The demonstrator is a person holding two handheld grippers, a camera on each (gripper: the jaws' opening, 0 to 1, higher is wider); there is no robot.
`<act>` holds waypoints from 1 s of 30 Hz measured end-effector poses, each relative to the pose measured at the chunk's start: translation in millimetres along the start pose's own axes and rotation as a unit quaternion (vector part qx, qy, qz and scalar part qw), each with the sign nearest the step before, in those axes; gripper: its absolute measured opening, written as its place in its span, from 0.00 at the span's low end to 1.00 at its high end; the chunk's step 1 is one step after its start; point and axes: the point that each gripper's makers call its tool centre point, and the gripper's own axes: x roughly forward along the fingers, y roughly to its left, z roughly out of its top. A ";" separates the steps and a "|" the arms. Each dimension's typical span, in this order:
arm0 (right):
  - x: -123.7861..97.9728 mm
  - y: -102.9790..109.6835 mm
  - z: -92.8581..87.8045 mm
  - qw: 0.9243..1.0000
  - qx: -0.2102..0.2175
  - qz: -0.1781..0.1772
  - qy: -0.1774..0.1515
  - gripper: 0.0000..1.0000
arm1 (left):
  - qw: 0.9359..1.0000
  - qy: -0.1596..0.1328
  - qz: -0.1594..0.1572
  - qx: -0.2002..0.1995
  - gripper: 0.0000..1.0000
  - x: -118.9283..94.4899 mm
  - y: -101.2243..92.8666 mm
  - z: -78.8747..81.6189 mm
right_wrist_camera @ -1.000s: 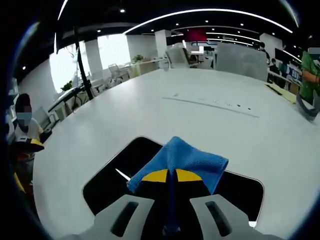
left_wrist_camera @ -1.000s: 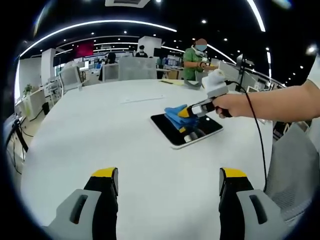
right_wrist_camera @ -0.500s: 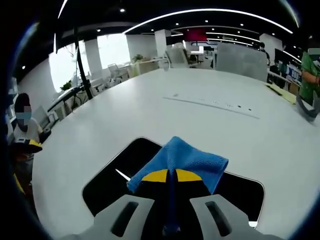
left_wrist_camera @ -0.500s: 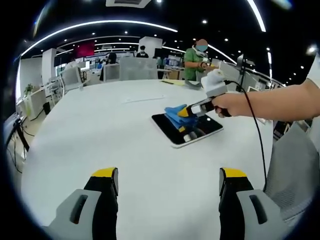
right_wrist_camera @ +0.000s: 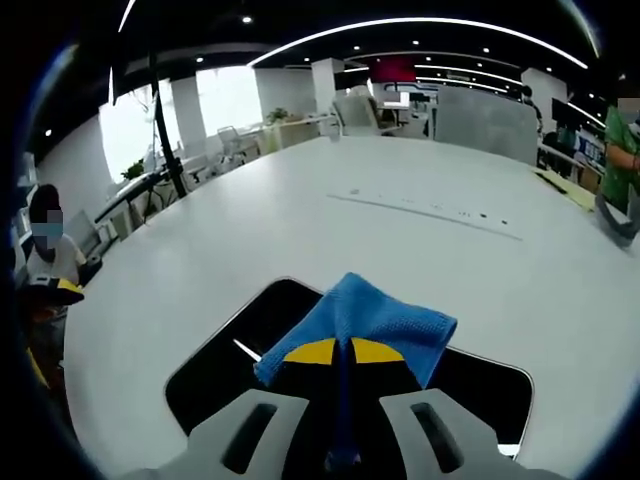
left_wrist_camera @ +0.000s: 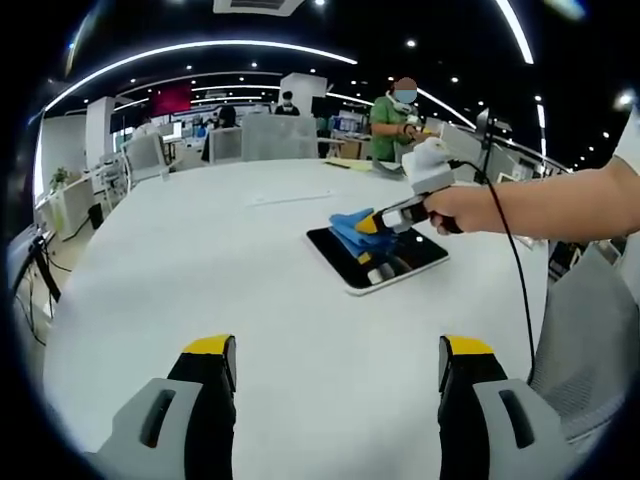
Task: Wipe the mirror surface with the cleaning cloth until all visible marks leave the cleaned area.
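Note:
A dark rectangular mirror (left_wrist_camera: pixel 378 259) with a pale rim lies flat on the white table (left_wrist_camera: pixel 200 260), right of centre in the left gripper view. The right gripper (left_wrist_camera: pixel 368 224), held in a person's hand, presses a folded blue cloth (left_wrist_camera: pixel 349 226) onto the mirror's far end. In the right gripper view the blue cloth (right_wrist_camera: pixel 362 318) is clamped between the shut yellow-tipped jaws of the right gripper (right_wrist_camera: pixel 342 351), over the mirror (right_wrist_camera: pixel 215 362). My left gripper (left_wrist_camera: pixel 338 347) hovers open above bare table, well short of the mirror, holding nothing.
A black cable (left_wrist_camera: pixel 518 270) hangs from the right gripper. A grey chair (left_wrist_camera: pixel 590 350) stands at the table's right edge. A person in green (left_wrist_camera: pixel 392 122) stands beyond the table, with office chairs (left_wrist_camera: pixel 270 136) and desks behind. A thin strip (right_wrist_camera: pixel 425 209) lies on the far table.
The right gripper view has shifted very slightly over the mirror; the cloth stays clamped. The left gripper has not moved.

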 end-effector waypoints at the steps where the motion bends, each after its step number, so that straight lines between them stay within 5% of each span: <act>1: 0.4 0.3 0.3 1.000 0.000 0.000 0.000 0.00 | 1.000 0.000 0.000 0.000 0.84 0.0 -0.1 0.0; 30: 26.8 37.8 16.8 0.999 -0.021 0.030 0.006 0.00 | 1.000 0.002 0.011 -0.007 0.83 -8.0 5.8 -4.2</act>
